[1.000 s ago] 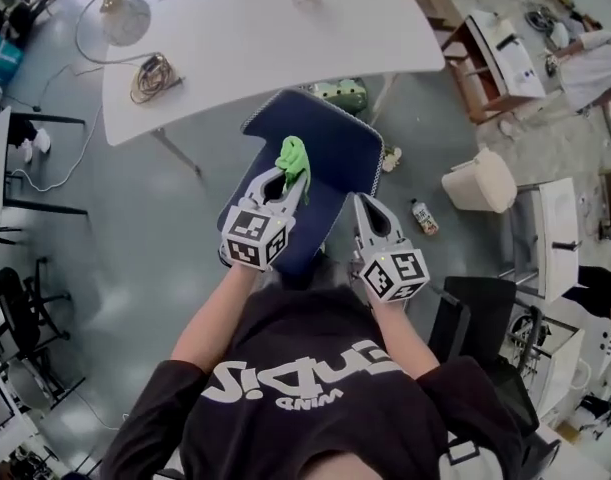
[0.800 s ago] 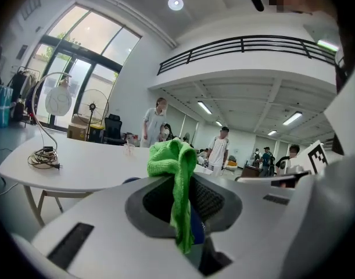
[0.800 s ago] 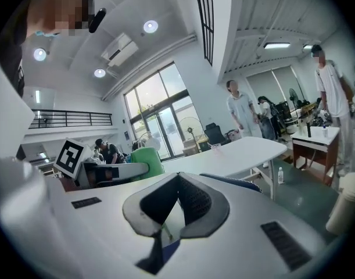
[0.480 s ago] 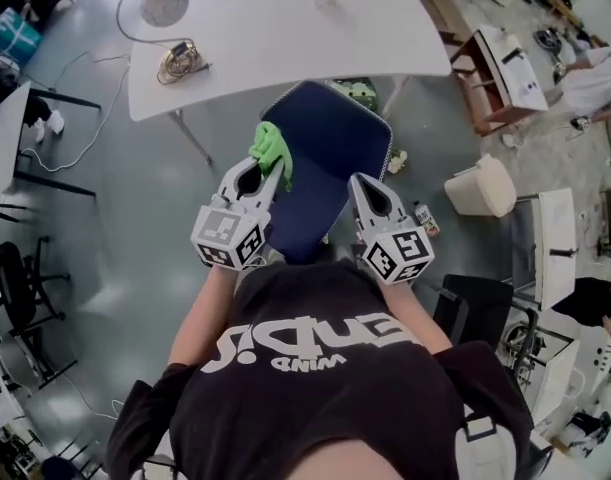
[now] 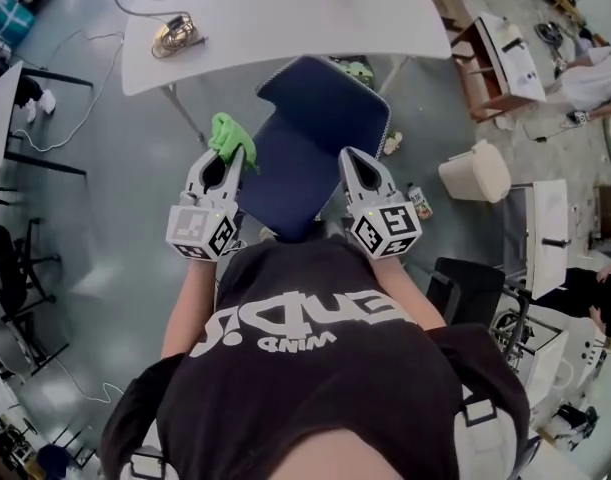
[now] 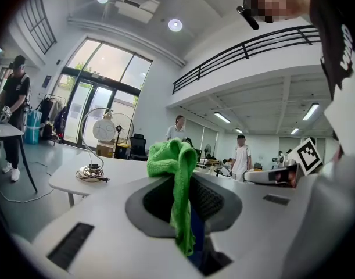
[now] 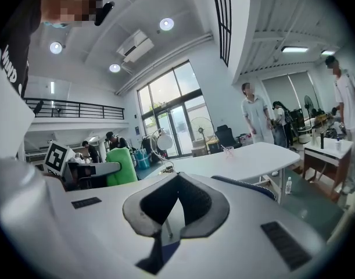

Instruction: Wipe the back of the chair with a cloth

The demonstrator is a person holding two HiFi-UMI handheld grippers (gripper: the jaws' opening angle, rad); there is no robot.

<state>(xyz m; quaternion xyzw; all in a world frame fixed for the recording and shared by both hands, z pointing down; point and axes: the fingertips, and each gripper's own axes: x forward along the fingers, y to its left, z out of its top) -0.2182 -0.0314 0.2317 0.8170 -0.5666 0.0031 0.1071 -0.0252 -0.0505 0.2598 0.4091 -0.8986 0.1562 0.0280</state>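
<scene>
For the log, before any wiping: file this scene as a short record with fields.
left claw: shut on cloth
right claw: shut, empty
cloth: green, bunched, sticking out past the claw tips
cloth place: just off the chair's left side in the head view, not on it
chair: dark blue, between the two claws, in front of the table
wiping: not under way

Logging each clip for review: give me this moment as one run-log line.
left gripper: shut on green cloth | right gripper: shut, empty | cloth position: left edge of blue chair, contact unclear
</scene>
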